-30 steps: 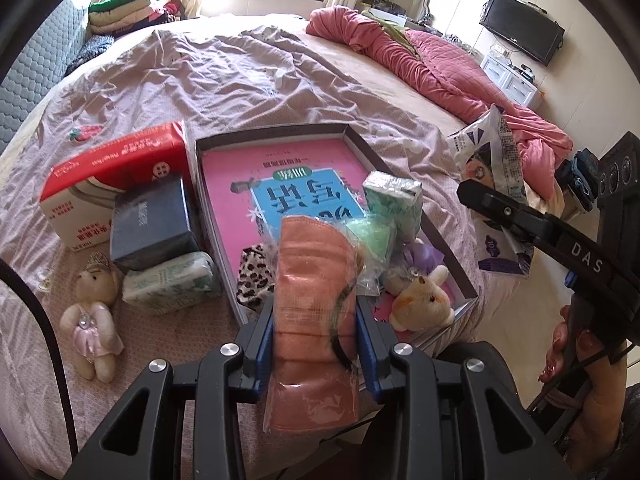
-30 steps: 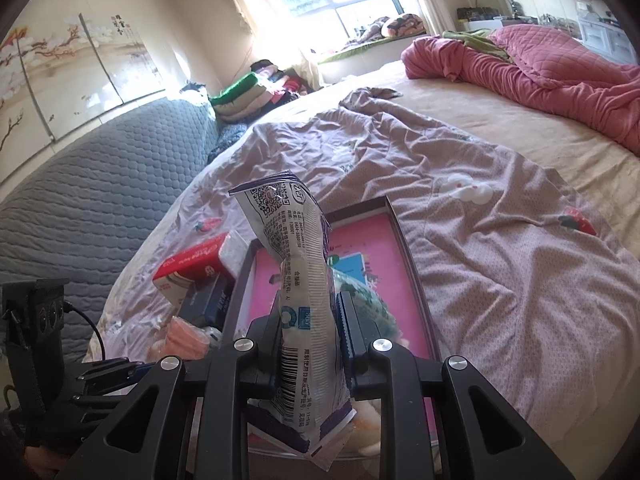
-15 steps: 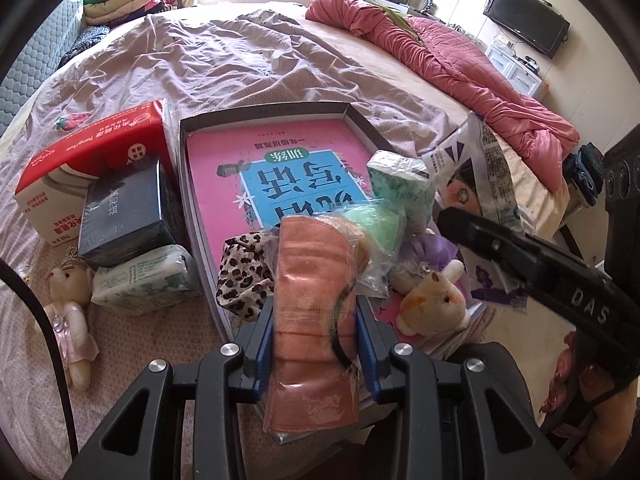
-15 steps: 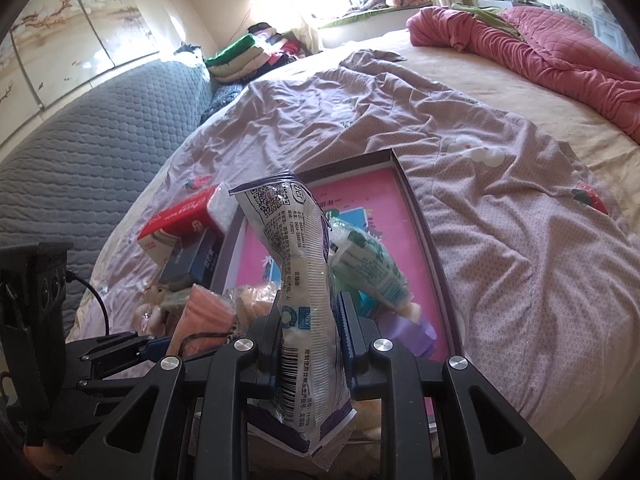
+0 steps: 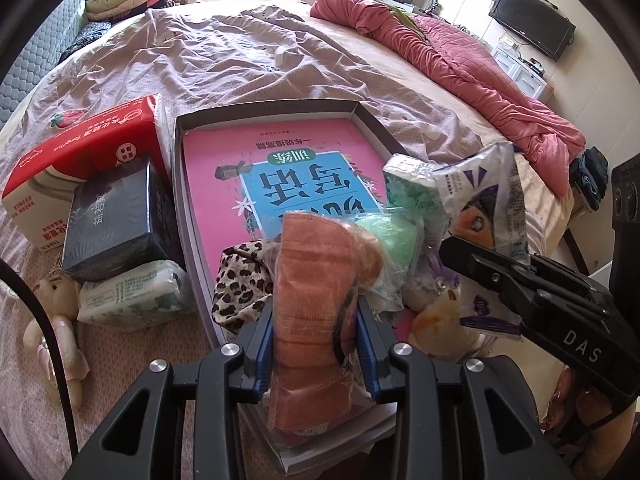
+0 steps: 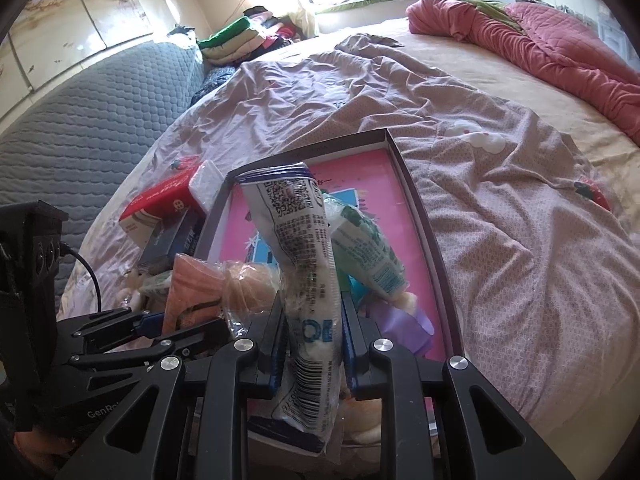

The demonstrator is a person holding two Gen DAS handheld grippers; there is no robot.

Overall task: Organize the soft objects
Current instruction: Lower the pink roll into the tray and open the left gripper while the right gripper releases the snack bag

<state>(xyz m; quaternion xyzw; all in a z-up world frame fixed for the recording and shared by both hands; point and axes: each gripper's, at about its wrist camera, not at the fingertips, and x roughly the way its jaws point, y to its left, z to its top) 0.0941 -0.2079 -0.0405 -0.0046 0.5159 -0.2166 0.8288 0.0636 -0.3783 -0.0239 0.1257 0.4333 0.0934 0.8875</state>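
Observation:
My left gripper (image 5: 316, 312) is shut on a bagged orange cloth (image 5: 316, 280), held over the near end of a shallow grey box (image 5: 280, 108) with a pink book inside. My right gripper (image 6: 312, 312) is shut on a white and purple packet (image 6: 296, 240) above the same box (image 6: 416, 208); that packet also shows in the left wrist view (image 5: 484, 196). In the box lie a leopard-print cloth (image 5: 236, 280), a green tissue pack (image 5: 412, 184), a green bagged item (image 5: 388, 232) and a small plush toy (image 5: 440, 316).
Left of the box on the bed stand a red tissue box (image 5: 80, 152), a dark box (image 5: 112, 216) and a soft tissue pack (image 5: 128, 296). A small teddy bear (image 5: 56, 320) lies at the near left. A pink quilt (image 5: 460, 52) lies far right.
Both grippers have moved forward over the box with their loads. The right gripper's packet has come in toward the box's right side.

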